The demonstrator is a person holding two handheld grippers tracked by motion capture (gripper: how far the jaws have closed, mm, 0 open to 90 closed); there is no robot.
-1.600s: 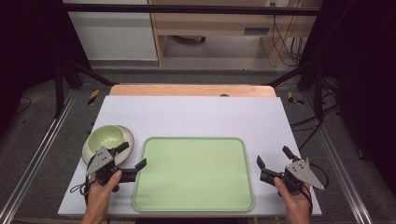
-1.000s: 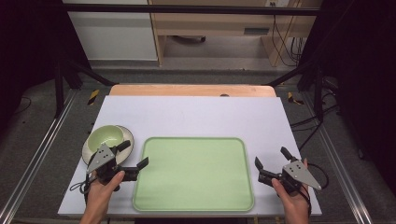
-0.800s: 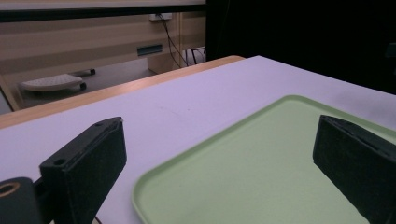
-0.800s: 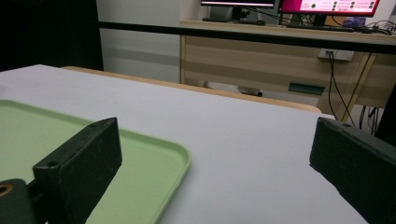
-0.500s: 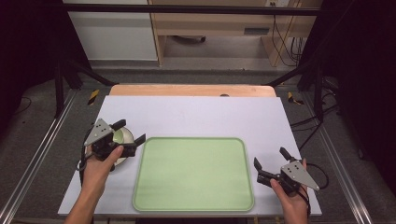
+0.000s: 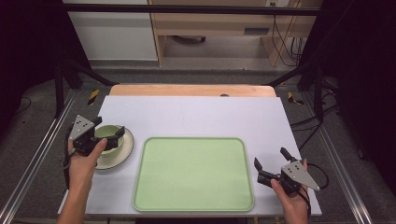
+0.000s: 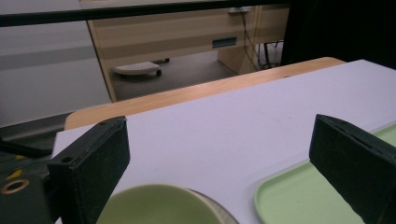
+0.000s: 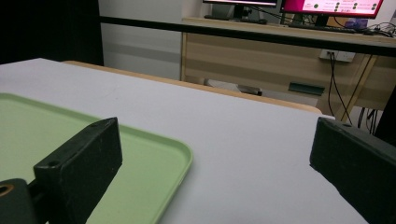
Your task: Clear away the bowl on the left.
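A pale green bowl [image 6: 106,134] sits on a cream plate [image 6: 119,156] at the table's left. My left gripper [image 6: 110,126] hovers right over the bowl, its jaws open and set either side of it. In the left gripper view the bowl's rim [image 7: 159,203] lies low between the open jaws, with nothing gripped. A large light green tray [image 6: 194,172] lies empty in the middle. My right gripper [image 6: 270,157] rests just right of the tray, open and empty. The tray's corner [image 8: 154,154] shows beside its left jaw.
The white table top [image 6: 196,114] ends at a wooden strip [image 6: 191,90] along the far edge. Metal rails run down both sides of the table. Cables and a wooden desk [image 8: 280,60] stand beyond it.
My left gripper has moved forward and up from the table's front left to a spot over the bowl. The right gripper has barely shifted.
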